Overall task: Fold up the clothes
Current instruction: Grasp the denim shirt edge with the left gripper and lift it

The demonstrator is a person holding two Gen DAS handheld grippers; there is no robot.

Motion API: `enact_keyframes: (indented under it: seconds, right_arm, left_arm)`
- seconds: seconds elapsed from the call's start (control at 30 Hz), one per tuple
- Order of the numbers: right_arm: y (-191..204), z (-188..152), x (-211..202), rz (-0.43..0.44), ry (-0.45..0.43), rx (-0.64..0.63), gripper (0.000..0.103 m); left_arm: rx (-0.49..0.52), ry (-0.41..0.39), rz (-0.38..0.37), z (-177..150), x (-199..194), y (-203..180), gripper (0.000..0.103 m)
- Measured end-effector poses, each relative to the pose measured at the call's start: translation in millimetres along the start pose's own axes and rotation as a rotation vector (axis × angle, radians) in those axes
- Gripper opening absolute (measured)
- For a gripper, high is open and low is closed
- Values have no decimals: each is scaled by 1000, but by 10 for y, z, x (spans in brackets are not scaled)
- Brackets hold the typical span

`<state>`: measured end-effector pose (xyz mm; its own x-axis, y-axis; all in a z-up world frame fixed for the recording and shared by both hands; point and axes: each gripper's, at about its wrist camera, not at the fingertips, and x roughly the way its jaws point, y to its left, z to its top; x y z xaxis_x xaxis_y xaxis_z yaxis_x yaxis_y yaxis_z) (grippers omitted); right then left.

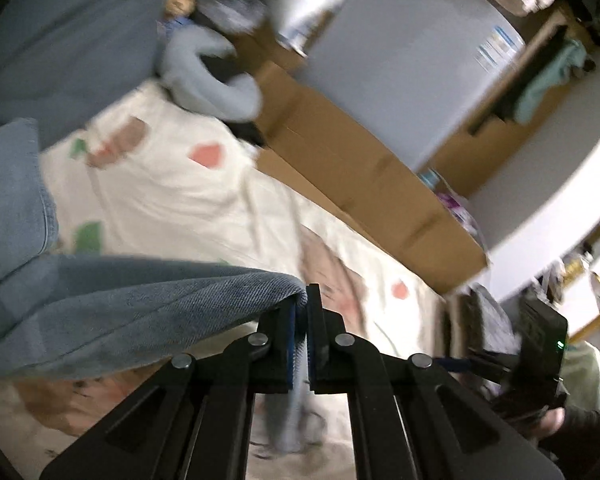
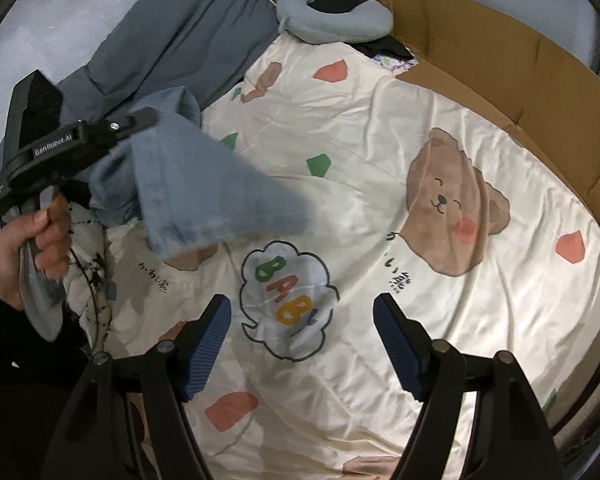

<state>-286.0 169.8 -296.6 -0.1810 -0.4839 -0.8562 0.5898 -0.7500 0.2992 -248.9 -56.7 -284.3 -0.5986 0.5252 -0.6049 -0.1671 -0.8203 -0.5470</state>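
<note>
Two grippers over a bed: left gripper (image 1: pixel 302 312), jaws pressed together, pinching an edge of the light-blue jeans (image 1: pixel 112 304), which hang lifted above the cream bear-print sheet (image 2: pixel 380 128) at its left side; right gripper (image 2: pixel 302 344), jaws spread with nothing between them, over the sheet's "BABY" speech bubble (image 2: pixel 288 300). One bare hand (image 2: pixel 28 248) grips the left gripper's handle; grey U-shaped pillow (image 2: pixel 336 12), grey blanket (image 2: pixel 188 20) and cardboard panels (image 2: pixel 500 60) border the sheet.
</note>
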Motion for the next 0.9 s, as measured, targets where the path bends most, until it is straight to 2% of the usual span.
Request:
enact_keyframes:
  seconds: [0.4,0.7,0.9]
  right_arm:
    - [86,-138,261,65,32,8,73]
    - [15,-145,267,60,-1,36,73]
    - [-57,-141,276,62,-23,65,73]
  left_arm:
    - [111,176,-176,-294,485,-641,3]
    - [161,238,-292,-405,518,-968,3]
    - [165,257,-324,-436,512,-1000,3]
